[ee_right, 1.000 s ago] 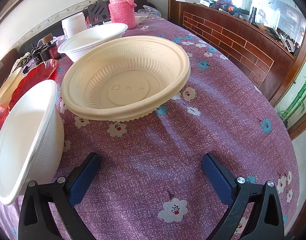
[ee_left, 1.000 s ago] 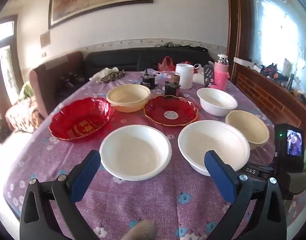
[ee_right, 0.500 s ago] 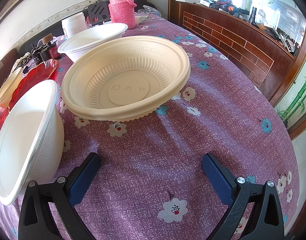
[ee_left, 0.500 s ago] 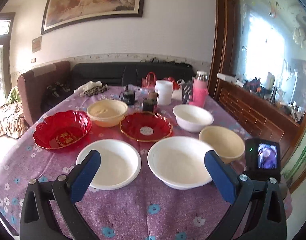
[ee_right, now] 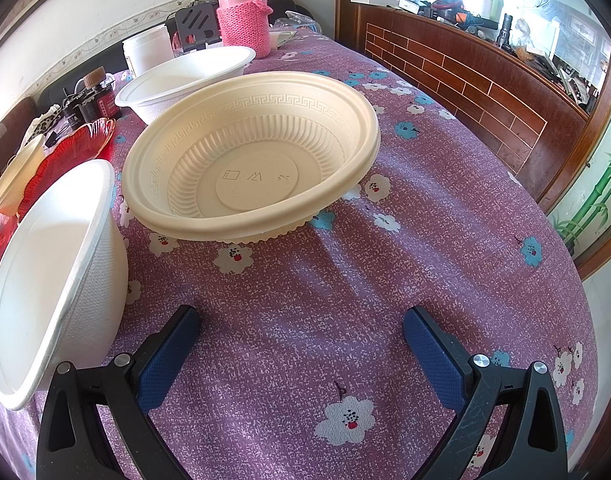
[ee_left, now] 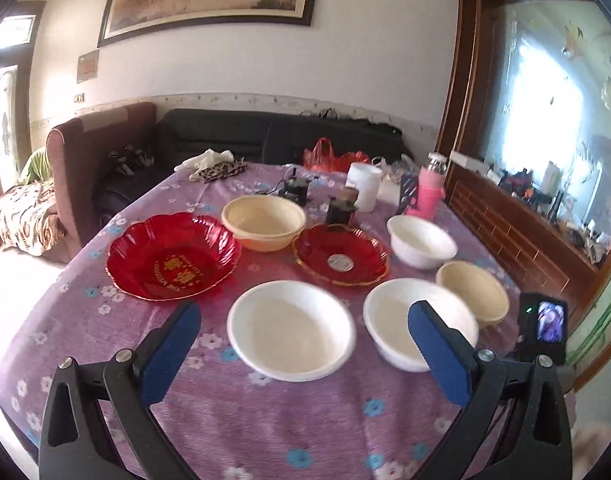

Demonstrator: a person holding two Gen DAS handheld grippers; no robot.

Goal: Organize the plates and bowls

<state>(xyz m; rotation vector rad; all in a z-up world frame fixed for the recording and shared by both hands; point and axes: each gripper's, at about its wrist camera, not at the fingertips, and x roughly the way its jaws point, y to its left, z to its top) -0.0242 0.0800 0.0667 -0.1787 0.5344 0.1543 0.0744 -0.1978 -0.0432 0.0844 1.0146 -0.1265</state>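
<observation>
In the left wrist view a large red dish [ee_left: 171, 256], a small red plate [ee_left: 340, 254], two cream bowls [ee_left: 264, 221] [ee_left: 473, 290] and three white bowls [ee_left: 291, 330] [ee_left: 393, 328] [ee_left: 421, 240] sit on the purple flowered tablecloth. My left gripper [ee_left: 303, 354] is open and empty, held above the near table edge. In the right wrist view my right gripper [ee_right: 301, 350] is open and empty, low over the cloth, just short of the cream bowl [ee_right: 249, 156]. A white bowl [ee_right: 49, 276] stands to its left.
A pink flask [ee_right: 243, 14], a white cup [ee_right: 147, 50], dark jars [ee_right: 91, 98] and a red bag [ee_left: 331, 156] crowd the table's far end. A brick-patterned wooden counter [ee_right: 465, 80] runs along the right. A sofa and armchair [ee_left: 93, 152] stand behind the table.
My left gripper has pulled back, risen and turned, so the dishes look smaller and sit further right. The right gripper and the bowls have not moved.
</observation>
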